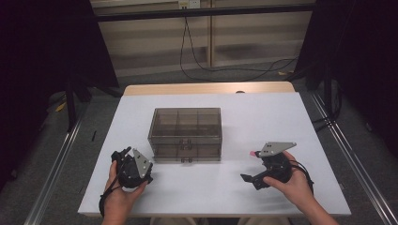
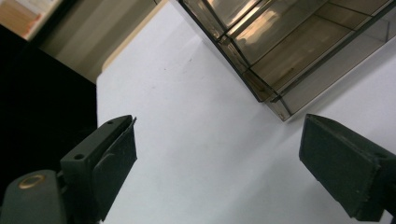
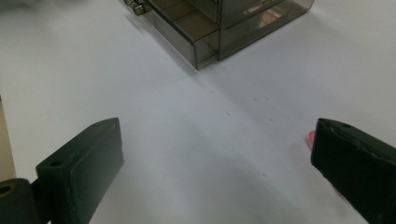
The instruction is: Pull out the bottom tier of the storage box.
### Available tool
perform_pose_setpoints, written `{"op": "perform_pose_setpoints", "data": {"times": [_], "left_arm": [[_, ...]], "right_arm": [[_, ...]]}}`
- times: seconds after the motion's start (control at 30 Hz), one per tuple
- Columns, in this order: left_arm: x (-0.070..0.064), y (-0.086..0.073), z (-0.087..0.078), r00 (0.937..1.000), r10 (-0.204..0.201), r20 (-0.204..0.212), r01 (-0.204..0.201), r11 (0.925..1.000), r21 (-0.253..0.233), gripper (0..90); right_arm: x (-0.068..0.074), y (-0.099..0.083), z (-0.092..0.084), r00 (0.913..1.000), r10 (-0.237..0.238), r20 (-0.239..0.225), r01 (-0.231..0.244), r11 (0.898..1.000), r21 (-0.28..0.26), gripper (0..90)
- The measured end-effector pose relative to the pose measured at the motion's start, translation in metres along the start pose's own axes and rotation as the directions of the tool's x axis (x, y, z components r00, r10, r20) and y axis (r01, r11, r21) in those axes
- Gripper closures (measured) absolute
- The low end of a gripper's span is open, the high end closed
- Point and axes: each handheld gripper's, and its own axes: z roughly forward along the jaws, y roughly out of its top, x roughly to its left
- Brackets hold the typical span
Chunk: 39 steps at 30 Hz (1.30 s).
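Smoky drawer box [image 1: 186,133] mid-table between 2 empty, wide-open grippers, left [image 1: 123,157] and right [image 1: 252,179]; small pink item [image 1: 253,153] by the right: risk, probably, jaws nudging the light box askew.

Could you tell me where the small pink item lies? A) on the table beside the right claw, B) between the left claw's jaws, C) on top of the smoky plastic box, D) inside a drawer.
A: the pink item lies on the white table just beside the right claw, apart from the box.
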Motion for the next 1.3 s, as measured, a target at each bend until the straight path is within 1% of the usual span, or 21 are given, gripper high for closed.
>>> {"op": "perform_pose_setpoints", "data": {"times": [0.2,0.23,0.27,0.33,0.4,0.53,0.63,0.67,0.7,0.77,0.8,0.83,0.9,0.97,1.03,1.1,1.17,1.2,1.23,1.27,1.3], "left_arm": [[0.003,-0.002,0.001,0.9986,-0.048,0.024,0.047,0.9989,0.004,10.0],[0.005,-0.002,0.001,0.9984,-0.049,0.027,0.049,0.9988,0.006,9.8],[0.005,-0.002,0.002,0.9974,-0.063,0.035,0.063,0.9980,0.005,9.6],[0.005,-0.002,0.002,0.9956,-0.071,0.061,0.071,0.9975,0.005,9.1],[0.005,-0.003,0.003,0.9952,-0.071,0.066,0.071,0.9974,0.006,9.3],[0.008,-0.003,0.003,0.9909,-0.104,0.086,0.104,0.9946,0.004,9.1],[0.008,-0.003,0.003,0.9910,-0.099,0.091,0.099,0.9951,0.000,9.0],[0.008,-0.002,0.004,0.9889,-0.105,0.105,0.106,0.9944,0.000,8.9],[0.007,-0.002,0.004,0.9894,-0.105,0.100,0.106,0.9944,-0.001,8.8],[0.008,-0.003,0.005,0.9867,-0.116,0.114,0.116,0.9932,0.003,8.9],[0.008,-0.003,0.005,0.9872,-0.113,0.113,0.113,0.9935,0.003,8.9],[0.009,-0.003,0.005,0.9851,-0.118,0.124,0.119,0.9929,0.000,8.9],[0.009,-0.003,0.005,0.9849,-0.124,0.121,0.124,0.9922,0.001,8.9],[0.009,-0.003,0.006,0.9806,-0.144,0.133,0.145,0.9894,0.002,9.1],[0.010,-0.004,0.006,0.9795,-0.149,0.136,0.150,0.9887,0.006,9.5],[0.010,-0.004,0.007,0.9744,-0.168,0.149,0.169,0.9856,0.005,13.3],[0.011,-0.005,0.007,0.9748,-0.167,0.149,0.168,0.9857,0.001,15.3],[0.011,-0.004,0.008,0.9717,-0.173,0.161,0.176,0.9845,-0.004,15.3],[0.010,-0.004,0.009,0.9694,-0.174,0.174,0.176,0.9844,0.002,19.7],[0.010,-0.003,0.009,0.9702,-0.171,0.172,0.173,0.9849,0.001,19.6],[0.009,-0.003,0.011,0.9638,-0.186,0.191,0.190,0.9819,0.001,20.7]], "right_arm": [[0.005,0.003,0.005,0.9998,-0.020,0.000,0.020,1.000,0.011,2.2],[0.005,0.004,0.005,0.9998,-0.018,0.002,0.018,1.000,0.010,2.1],[0.006,0.004,0.005,0.9999,-0.012,0.004,0.012,1.000,0.013,2.1],[0.005,0.005,0.006,1.0000,-0.005,0.005,0.005,1.000,0.007,2.1],[0.005,0.005,0.006,1.0000,0.003,0.001,-0.003,1.000,0.008,2.2],[0.003,0.003,0.008,0.9999,0.005,0.011,-0.005,1.000,0.020,2.3],[0.003,0.001,0.009,0.9996,0.025,0.013,-0.025,1.000,0.016,2.4],[0.002,0.001,0.009,0.9995,0.028,0.015,-0.028,1.000,0.009,2.4],[0.002,0.002,0.009,0.9991,0.039,0.017,-0.039,0.999,0.009,2.4],[0.002,0.003,0.009,0.9989,0.038,0.025,-0.039,0.999,0.008,2.5],[0.003,0.005,0.010,0.9988,0.039,0.028,-0.039,0.999,0.004,2.8],[0.003,0.005,0.010,0.9990,0.039,0.021,-0.039,0.999,-0.004,3.3],[0.004,0.007,0.013,0.9990,0.041,0.018,-0.041,0.999,-0.004,3.4],[0.006,0.007,0.016,0.9989,0.044,0.015,-0.044,0.999,-0.005,5.4],[0.007,0.007,0.020,0.9991,0.040,0.014,-0.040,0.999,0.000,7.3],[0.008,0.007,0.024,0.9990,0.045,0.001,-0.045,0.999,-0.011,11.5],[0.008,0.008,0.025,0.9990,0.046,0.000,-0.046,0.999,-0.016,13.0],[0.009,0.009,0.026,0.9990,0.045,0.004,-0.045,0.999,-0.017,13.9],[0.009,0.012,0.028,0.9989,0.047,0.004,-0.046,0.998,-0.030,16.3],[0.010,0.013,0.029,0.9988,0.048,0.006,-0.048,0.998,-0.034,17.6],[0.010,0.014,0.031,0.9987,0.052,0.003,-0.052,0.998,-0.036,19.5]]}}
